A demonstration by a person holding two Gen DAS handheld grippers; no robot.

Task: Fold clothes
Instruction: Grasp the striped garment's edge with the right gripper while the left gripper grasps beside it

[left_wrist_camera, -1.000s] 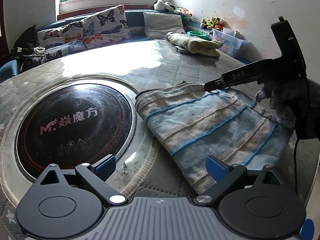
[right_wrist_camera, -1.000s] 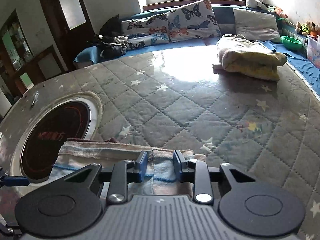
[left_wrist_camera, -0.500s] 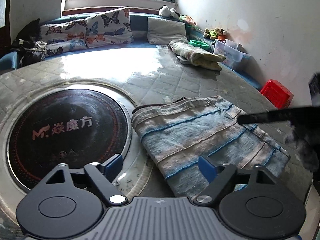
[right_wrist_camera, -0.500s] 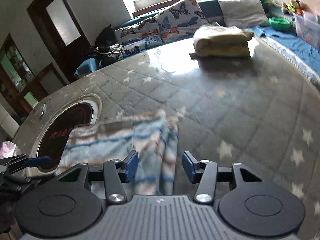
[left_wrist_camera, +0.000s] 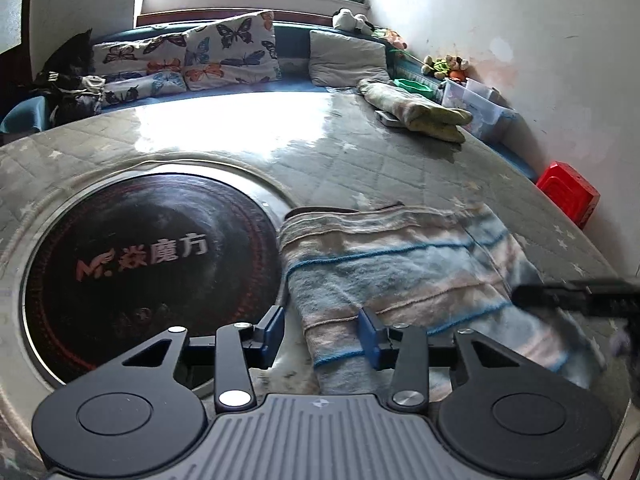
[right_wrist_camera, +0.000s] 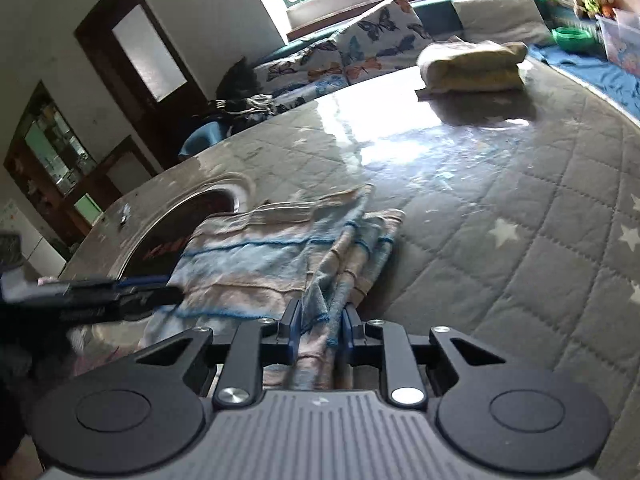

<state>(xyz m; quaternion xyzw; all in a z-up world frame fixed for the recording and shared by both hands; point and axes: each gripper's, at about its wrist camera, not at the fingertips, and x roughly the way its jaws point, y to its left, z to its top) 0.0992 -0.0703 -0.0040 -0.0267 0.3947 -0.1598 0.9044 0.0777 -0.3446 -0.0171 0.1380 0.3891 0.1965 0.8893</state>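
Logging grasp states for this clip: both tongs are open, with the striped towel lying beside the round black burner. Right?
Not quite. The left tongs are open, but the right tongs are shut on the striped towel, as the right wrist view shows. The towel does lie beside the round black burner.

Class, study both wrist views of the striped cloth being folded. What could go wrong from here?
1. The right gripper pinches only a bunched edge of the striped cloth, so it may slip out or fold unevenly.
2. The left gripper is open over the near edge; unpinned, the cloth could drag onto the black round plate.
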